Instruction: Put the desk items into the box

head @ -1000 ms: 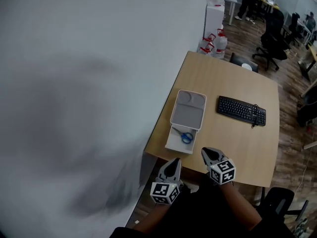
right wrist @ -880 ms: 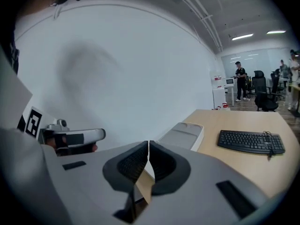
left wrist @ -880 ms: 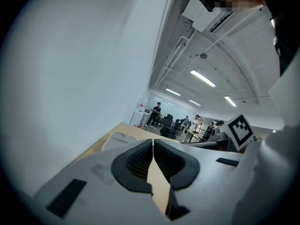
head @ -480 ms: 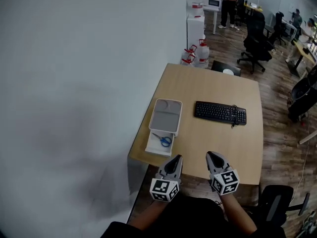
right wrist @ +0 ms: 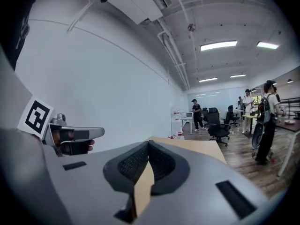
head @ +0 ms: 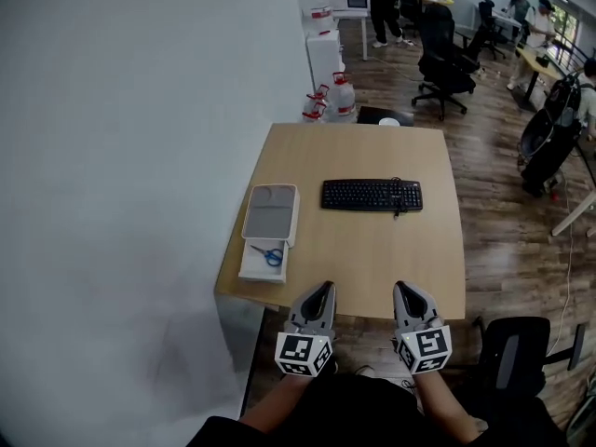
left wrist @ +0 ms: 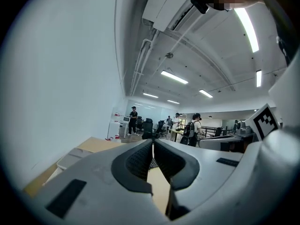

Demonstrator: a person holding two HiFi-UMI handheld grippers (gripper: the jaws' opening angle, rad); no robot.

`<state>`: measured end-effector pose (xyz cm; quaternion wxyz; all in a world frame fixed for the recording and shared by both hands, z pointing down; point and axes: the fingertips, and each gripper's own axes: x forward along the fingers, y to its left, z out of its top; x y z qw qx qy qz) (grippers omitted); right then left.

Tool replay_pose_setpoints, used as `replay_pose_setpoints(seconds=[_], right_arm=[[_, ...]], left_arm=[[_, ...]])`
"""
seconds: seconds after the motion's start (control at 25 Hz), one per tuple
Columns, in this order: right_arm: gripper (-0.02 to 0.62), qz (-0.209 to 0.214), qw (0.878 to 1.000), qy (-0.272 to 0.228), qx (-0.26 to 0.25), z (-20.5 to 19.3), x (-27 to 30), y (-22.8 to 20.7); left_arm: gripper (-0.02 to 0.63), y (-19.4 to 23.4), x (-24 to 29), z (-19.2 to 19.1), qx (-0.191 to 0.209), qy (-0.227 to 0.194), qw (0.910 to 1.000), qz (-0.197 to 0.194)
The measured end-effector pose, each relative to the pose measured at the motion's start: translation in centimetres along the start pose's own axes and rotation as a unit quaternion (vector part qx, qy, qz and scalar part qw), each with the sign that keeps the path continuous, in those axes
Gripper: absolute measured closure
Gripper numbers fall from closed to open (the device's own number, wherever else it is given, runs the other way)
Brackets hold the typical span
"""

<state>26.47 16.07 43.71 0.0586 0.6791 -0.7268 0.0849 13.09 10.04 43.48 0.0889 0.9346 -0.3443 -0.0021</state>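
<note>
Left gripper (head: 322, 291) and right gripper (head: 403, 290), both closed and empty, hover at the wooden desk's (head: 372, 250) near edge.

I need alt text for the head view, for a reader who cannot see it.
Seen from above, the left claw and the right claw, both shut, hover at the near edge of a wooden desk. On it lie a black keyboard and a white box holding blue scissors.

I get bright, even light from ceiling strips (right wrist: 220, 45), soft shadows on the left wall (head: 121, 203), fisheye-warped dark corners.
</note>
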Motion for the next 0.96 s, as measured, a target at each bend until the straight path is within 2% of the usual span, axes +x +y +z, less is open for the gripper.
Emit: replay_pose_setpoints(seconds=[0.2,0.48,0.96], right_arm=[[0.535,-0.028,1.000,-0.006,-0.006,-0.6,-2.9,-1.9],[0.535,-0.060,0.998,-0.009,0.009,-1.9,-5.0,-3.8],[0.535,-0.068,0.997,-0.018,0.011,-2.0,-5.9,-4.7]], left_arm=[[0.584,-3.2,0.1,-1.2,0.000,0.004,0.9997,-0.022],[0.584,-5.6,1.1,-1.8,0.008,0.008,0.9986,-0.052],[0.584,-6.4,1.4,-2.2,0.015,0.006,0.9984,-0.054]])
